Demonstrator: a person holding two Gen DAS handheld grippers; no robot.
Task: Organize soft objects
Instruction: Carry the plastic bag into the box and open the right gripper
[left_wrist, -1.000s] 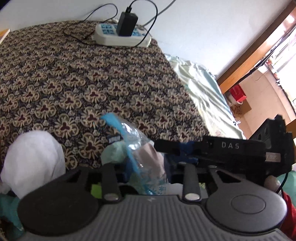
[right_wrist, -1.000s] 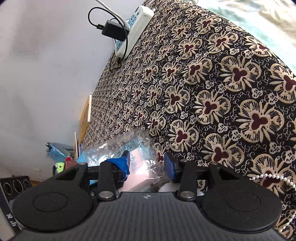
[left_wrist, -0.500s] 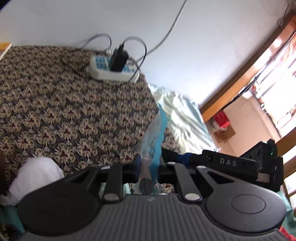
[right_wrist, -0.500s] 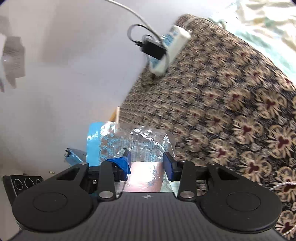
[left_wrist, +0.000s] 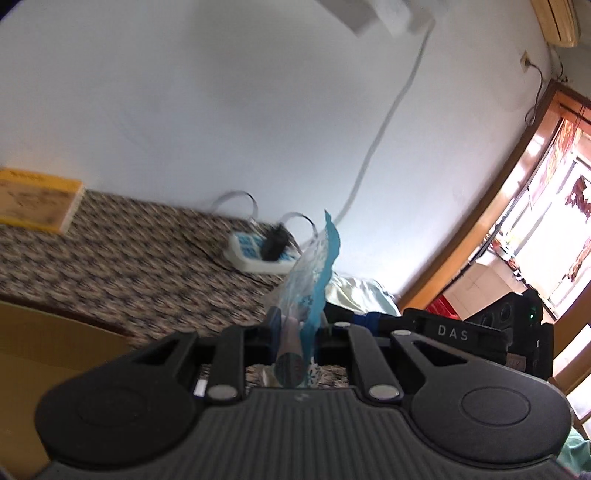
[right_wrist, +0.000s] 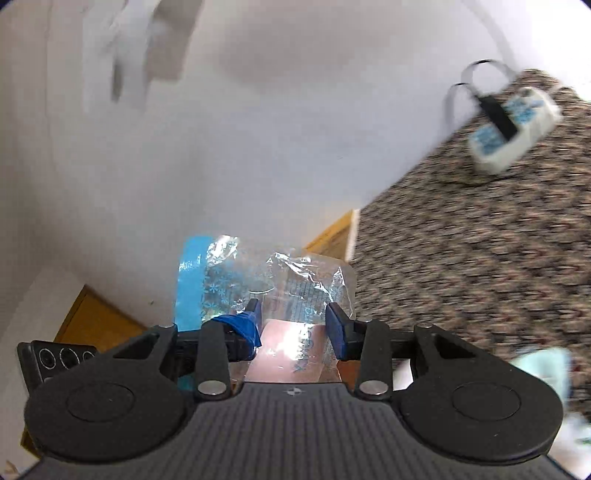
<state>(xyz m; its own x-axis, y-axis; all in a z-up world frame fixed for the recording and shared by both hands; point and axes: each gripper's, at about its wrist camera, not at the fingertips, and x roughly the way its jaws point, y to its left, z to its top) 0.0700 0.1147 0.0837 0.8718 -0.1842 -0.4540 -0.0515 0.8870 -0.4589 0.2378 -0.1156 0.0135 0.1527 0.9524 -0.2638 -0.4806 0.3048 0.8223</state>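
The left tool (left_wrist: 295, 328) is clenched tight on the edge of a clear plastic packet with a blue snowflake print (left_wrist: 312, 273), which stands up edge-on between its fingers, above the floral-patterned bedspread (left_wrist: 129, 254). The right tool (right_wrist: 293, 326) has that same packet (right_wrist: 280, 284) between its blue pads, the pinkish content lying in the gap; its jaws have just been opening slightly, and whether the pads press on the packet cannot be told. A white power strip (left_wrist: 258, 254) lies on the bedspread well beyond the packet.
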